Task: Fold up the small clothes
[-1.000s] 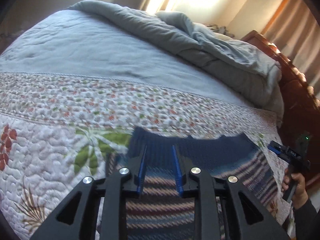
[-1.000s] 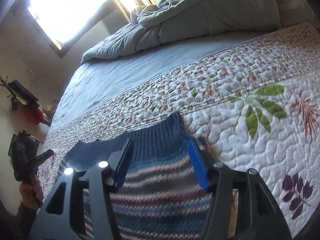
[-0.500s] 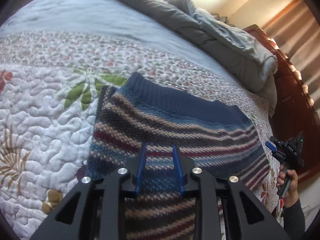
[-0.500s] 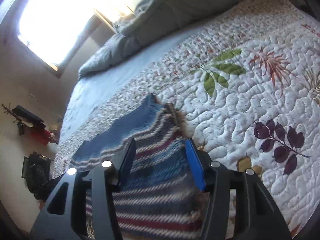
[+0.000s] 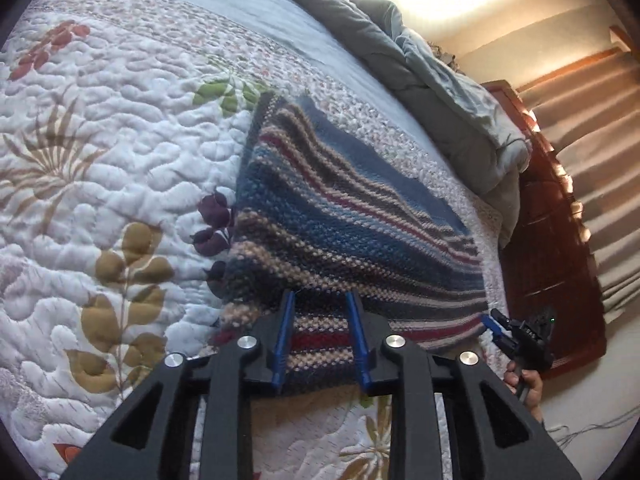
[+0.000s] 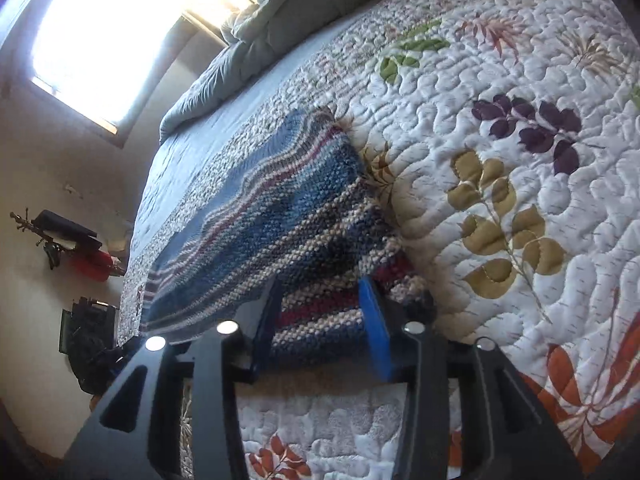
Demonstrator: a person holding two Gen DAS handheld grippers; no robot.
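Note:
A small striped knit garment [image 5: 344, 224] in blue, tan and dark red lies flat on the floral quilt [image 5: 100, 160]. My left gripper [image 5: 320, 316] is open, its blue fingers over the garment's near edge at its left end. My right gripper [image 6: 320, 304] is open too, over the near edge at the garment's right end [image 6: 280, 216]. No cloth is pinched in either. My right gripper also shows in the left wrist view [image 5: 516, 336], held in a hand beyond the garment's right corner.
A rumpled grey duvet [image 5: 432, 80] lies along the far side of the bed. A dark wooden bed frame [image 5: 552, 248] stands at the right. A bright window [image 6: 120, 32] and wall-hung items [image 6: 72, 240] are at the left.
Both grippers have drawn back toward the near edge of the garment. More of the garment now lies in front of the fingers, spread flat on the quilt.

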